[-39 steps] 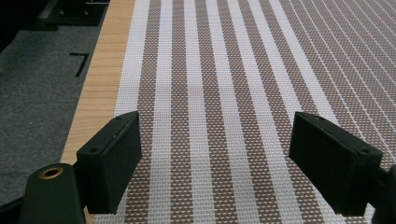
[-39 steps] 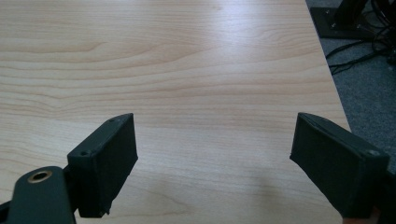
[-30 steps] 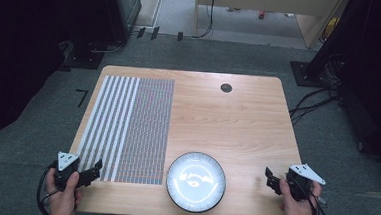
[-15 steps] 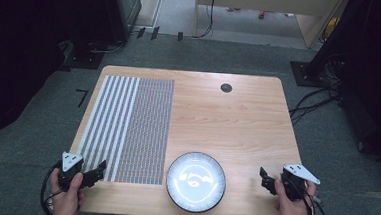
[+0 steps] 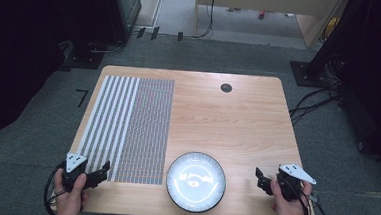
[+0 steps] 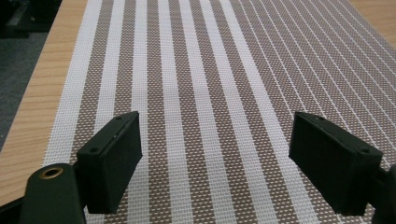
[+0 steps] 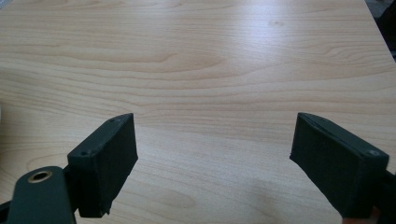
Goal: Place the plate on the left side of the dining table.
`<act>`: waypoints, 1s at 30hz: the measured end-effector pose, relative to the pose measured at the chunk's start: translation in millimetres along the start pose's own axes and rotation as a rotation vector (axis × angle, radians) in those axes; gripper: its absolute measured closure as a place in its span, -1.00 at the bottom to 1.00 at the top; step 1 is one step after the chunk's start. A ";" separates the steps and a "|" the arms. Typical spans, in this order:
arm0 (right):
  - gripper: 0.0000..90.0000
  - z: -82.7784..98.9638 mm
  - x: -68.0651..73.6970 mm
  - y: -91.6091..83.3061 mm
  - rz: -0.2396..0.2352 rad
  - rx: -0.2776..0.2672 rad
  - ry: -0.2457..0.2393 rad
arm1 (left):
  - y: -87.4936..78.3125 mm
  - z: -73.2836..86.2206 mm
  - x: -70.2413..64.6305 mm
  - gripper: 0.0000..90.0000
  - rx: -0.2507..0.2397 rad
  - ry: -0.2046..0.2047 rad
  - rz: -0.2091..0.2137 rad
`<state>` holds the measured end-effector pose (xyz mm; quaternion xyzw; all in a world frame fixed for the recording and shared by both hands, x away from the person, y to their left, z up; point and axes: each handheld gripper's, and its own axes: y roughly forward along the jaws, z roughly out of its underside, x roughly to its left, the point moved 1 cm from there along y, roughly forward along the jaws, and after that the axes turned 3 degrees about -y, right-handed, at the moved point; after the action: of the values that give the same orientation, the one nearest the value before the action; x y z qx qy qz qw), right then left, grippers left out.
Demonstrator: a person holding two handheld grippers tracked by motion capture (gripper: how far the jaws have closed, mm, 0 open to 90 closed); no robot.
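Note:
A brown-and-white striped woven placemat (image 5: 129,126) lies flat on the left half of the wooden table (image 5: 238,120). A white plate (image 5: 195,181) with a dark rim sits at the table's near edge, in the middle. My left gripper (image 5: 105,169) is held at the mat's near left corner, open and holding nothing; in the left gripper view (image 6: 215,158) its jaws stand wide apart over the placemat (image 6: 210,74). My right gripper (image 5: 259,176) hovers right of the plate, open over bare wood, and it is empty in the right gripper view (image 7: 219,158).
A small dark round grommet (image 5: 226,87) sits in the table's far side. Grey carpet surrounds the table, with cables (image 5: 311,102) on the floor at the right and dark equipment at the far left.
My right gripper has shifted a little left, toward the plate. My left gripper has edged slightly right, toward the mat's corner. Both stay open.

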<state>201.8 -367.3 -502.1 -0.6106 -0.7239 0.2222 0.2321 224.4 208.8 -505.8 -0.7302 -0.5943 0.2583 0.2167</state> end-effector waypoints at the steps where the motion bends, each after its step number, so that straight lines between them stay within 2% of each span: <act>1: -0.68 -0.1 0.7 -0.1 -0.001 0.000 0.001 | -0.2 0.0 -0.5 -0.62 0.001 0.002 0.002; 20: -0.68 -1.3 13.2 0.3 -0.026 -0.007 -0.016 | -0.4 0.3 -11.3 -0.62 -0.001 0.013 0.033; 30: -0.68 -1.6 20.7 1.2 -0.043 -0.008 -0.029 | 0.0 1.1 -23.1 -0.62 0.004 0.028 0.065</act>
<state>200.7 -346.6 -500.3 -0.5926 -0.7409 0.2232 0.2238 220.0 186.2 -504.0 -0.7523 -0.5665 0.2560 0.2181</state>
